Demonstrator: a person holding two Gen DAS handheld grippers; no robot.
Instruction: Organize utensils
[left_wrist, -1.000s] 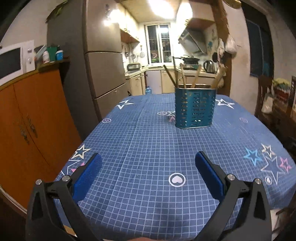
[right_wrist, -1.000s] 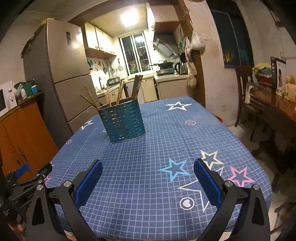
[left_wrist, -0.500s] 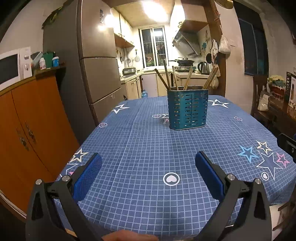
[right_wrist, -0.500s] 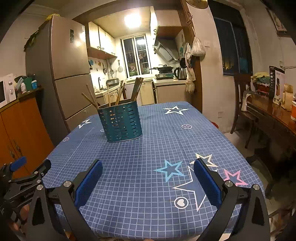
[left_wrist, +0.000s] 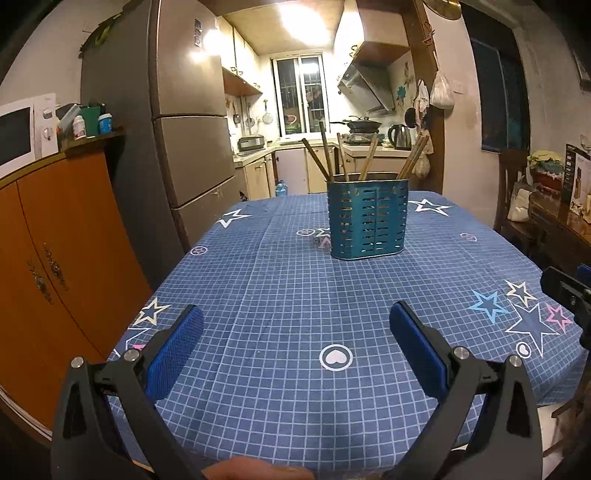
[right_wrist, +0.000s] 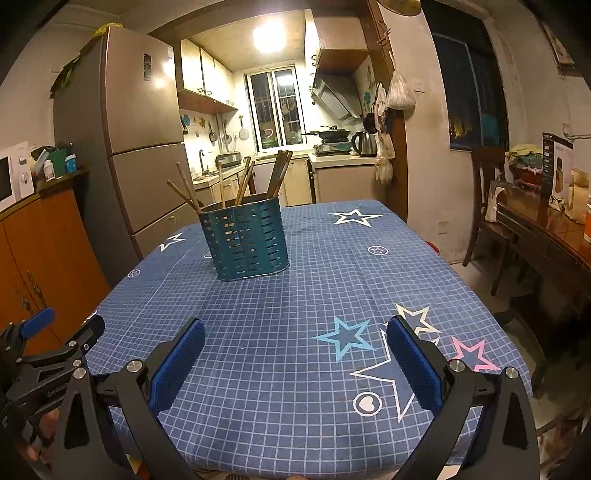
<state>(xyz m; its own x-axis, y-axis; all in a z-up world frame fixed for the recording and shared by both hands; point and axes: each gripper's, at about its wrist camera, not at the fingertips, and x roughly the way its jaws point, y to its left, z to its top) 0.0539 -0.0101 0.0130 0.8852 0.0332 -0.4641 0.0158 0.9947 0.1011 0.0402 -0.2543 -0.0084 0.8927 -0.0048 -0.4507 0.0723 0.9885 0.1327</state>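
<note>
A teal slotted utensil holder (left_wrist: 368, 218) is seen standing upright near the middle of the tabletop (left_wrist: 280, 295), which is covered by a blue grid-patterned cloth printed with stars and hearts. Several wooden chopsticks (left_wrist: 367, 161) are held inside the holder, leaning outward at different angles above its rim; the same holder (right_wrist: 244, 240) and chopsticks (right_wrist: 243, 184) are shown in the right wrist view, slightly left of centre. The left claw (left_wrist: 296, 321) is held over the near edge of the tabletop with its blue-padded fingers (left_wrist: 173, 352) spread wide apart and nothing between them. The right claw (right_wrist: 295, 332) is likewise held over the near edge, fingers (right_wrist: 413, 365) wide apart and empty, above the cloth's star prints. Both claws are kept well apart from the holder. In the right wrist view the left claw's black frame is seen at the lower left edge, gripped by a hand (right_wrist: 37, 432). A tall refrigerator (left_wrist: 177, 122) and an orange cabinet (left_wrist: 48, 258) are placed to the left of the tabletop, and a lit kitchen is visible behind.
</note>
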